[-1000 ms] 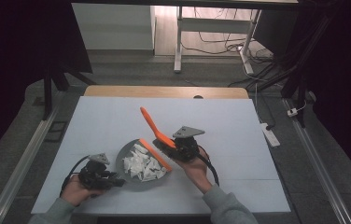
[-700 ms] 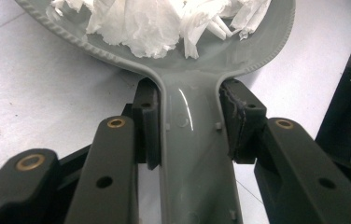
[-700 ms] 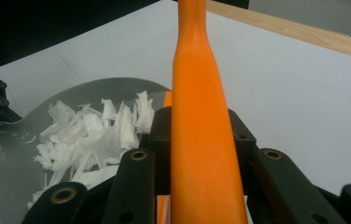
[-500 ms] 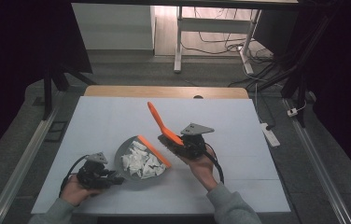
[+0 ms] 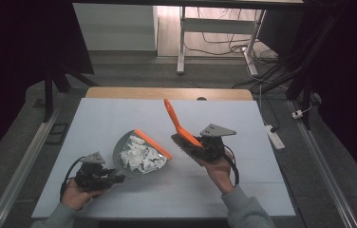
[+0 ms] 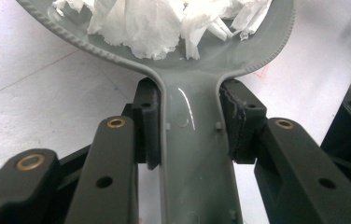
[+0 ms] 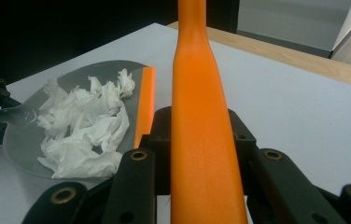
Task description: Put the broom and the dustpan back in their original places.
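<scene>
Left gripper [image 5: 112,176], at the lower left of the high view, is clamped on the grey handle of the dustpan [image 5: 119,149]. In the left gripper view both pads press the handle [image 6: 194,140] from either side, and the pan widens toward the top of the frame. The dustpan lies flat on the white table [image 5: 119,118], just left of centre, with its orange lip [image 5: 153,143] on the upper right edge. Crumpled white paper scraps [image 5: 141,156] are heaped inside the pan, against that lip.

Right gripper [image 5: 193,145], at lower centre right of the high view, grasps the orange hand brush [image 5: 175,121]. The brush handle slants toward the upper left, and the dark bristle head [image 5: 186,147] sits beside the jaws, clear of the table. In the right gripper view the orange handle [image 7: 201,116] runs up the middle of the frame between the two jaws, with the dustpan [image 7: 24,140] and its paper [image 7: 85,130] at the left. Brush and dustpan stand near each other without touching.
</scene>
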A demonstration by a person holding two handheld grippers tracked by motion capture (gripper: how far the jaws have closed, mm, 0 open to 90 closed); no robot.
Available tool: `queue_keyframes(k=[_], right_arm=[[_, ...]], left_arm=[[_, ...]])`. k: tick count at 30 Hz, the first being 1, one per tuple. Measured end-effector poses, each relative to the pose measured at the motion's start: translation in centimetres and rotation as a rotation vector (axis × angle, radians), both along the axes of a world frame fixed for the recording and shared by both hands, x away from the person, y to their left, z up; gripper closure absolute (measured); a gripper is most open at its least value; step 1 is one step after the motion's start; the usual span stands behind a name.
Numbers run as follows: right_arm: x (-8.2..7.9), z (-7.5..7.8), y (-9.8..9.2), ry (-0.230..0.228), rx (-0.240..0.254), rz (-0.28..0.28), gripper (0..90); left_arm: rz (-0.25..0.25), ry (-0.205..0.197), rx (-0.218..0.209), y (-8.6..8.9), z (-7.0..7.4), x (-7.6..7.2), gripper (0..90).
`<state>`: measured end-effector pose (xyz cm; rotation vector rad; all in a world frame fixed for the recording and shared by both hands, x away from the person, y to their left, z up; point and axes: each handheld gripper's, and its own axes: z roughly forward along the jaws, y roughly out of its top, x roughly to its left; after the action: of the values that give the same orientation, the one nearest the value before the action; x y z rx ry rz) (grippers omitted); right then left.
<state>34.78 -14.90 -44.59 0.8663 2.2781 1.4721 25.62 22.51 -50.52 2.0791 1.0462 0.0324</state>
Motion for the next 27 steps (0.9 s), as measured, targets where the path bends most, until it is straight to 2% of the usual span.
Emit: queue_keyframes(k=[7,14,21,27], right_arm=[[-0.2,0.4,-1.2,-0.005,0.005,-0.003,70.0],[-0.2,0.1,-2.2,0.005,-0.011,-0.01,70.0],[-0.3,-0.2,-3.1,0.013,-0.025,-0.005,70.0],[-0.4,-0.1,-4.0,0.014,-0.02,0.0,70.0]], left_arm=[[0.027,-0.006,-0.021,0.0,0.2,-0.1,61.2],[0.054,-0.012,-0.036,0.1,0.4,-0.4,61.2],[0.101,-0.018,-0.044,0.3,0.8,-0.7,61.2],[0.131,-0.023,-0.057,0.2,1.1,-0.6,61.2]])
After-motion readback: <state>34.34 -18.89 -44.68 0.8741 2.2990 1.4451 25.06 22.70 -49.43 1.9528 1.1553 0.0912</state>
